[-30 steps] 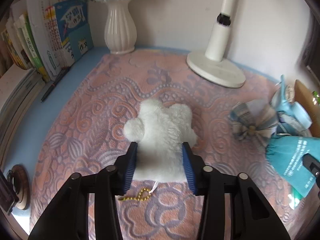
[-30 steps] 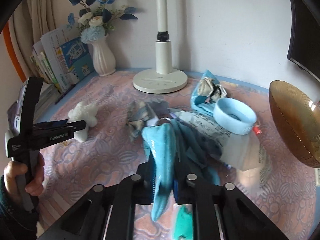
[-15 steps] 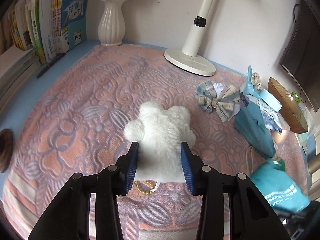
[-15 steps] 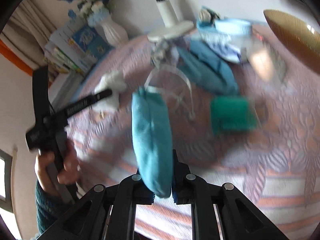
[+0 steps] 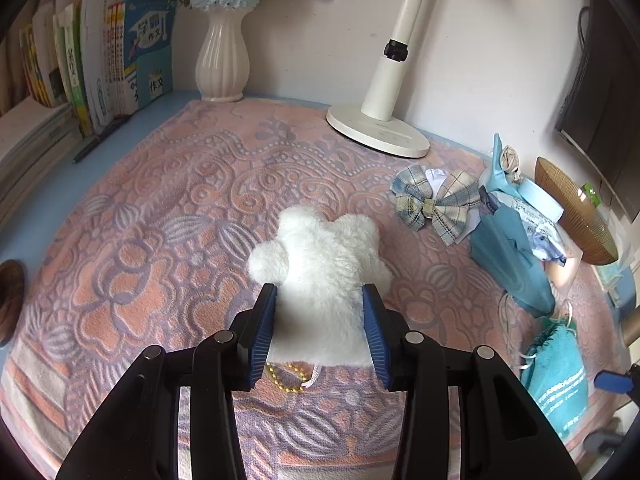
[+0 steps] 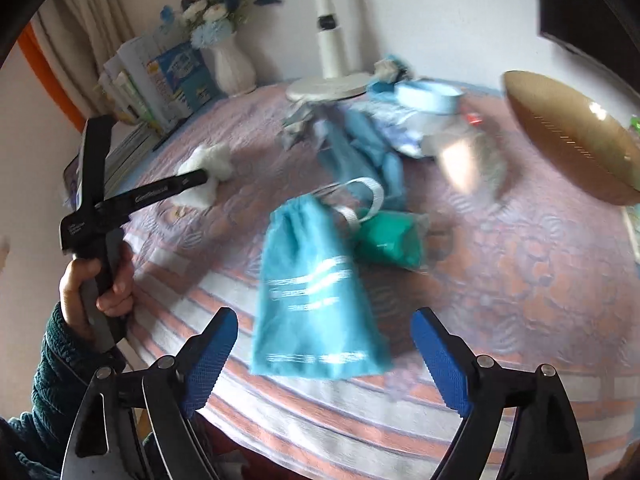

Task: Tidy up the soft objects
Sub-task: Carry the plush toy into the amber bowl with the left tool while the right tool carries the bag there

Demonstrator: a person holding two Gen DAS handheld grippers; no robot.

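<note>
Pink and lilac patterned cloth (image 5: 168, 216) covers the desk, which stands against a white wall. At the back are a white ribbed vase (image 5: 221, 60) with blue flowers, a row of upright books (image 5: 100, 60) to its left, and the round base of a white desk lamp (image 5: 378, 132).

On the middle of the cloth lies a white plush toy (image 5: 324, 264). The left gripper (image 5: 320, 328) has its two blue pads on either side of the lower part of the toy, pressing into the fur, so it is closed on it. A small gold bead chain (image 5: 282, 378) lies on the cloth under the toy's near edge, between the fingers.

To the right there is a plaid fabric bow (image 5: 434, 202), and beside it a darker blue cloth pouch (image 5: 512, 264) next to a pale blue round container (image 5: 538, 198). A brown ribbed bowl (image 5: 576, 212) stands tilted at the right edge.

The right wrist view is blurred. The right gripper (image 6: 324, 356) has its fingers spread wide apart and holds nothing. Between and just ahead of them a turquoise drawstring bag (image 6: 312, 292) with white print lies flat on the cloth near the front edge of the desk. A green pouch (image 6: 390, 238) lies just behind it, touching it at the bag's white ribbon loop (image 6: 366, 200). The person's left hand (image 6: 96, 284) grips the handle of the other gripper at the left.
</note>
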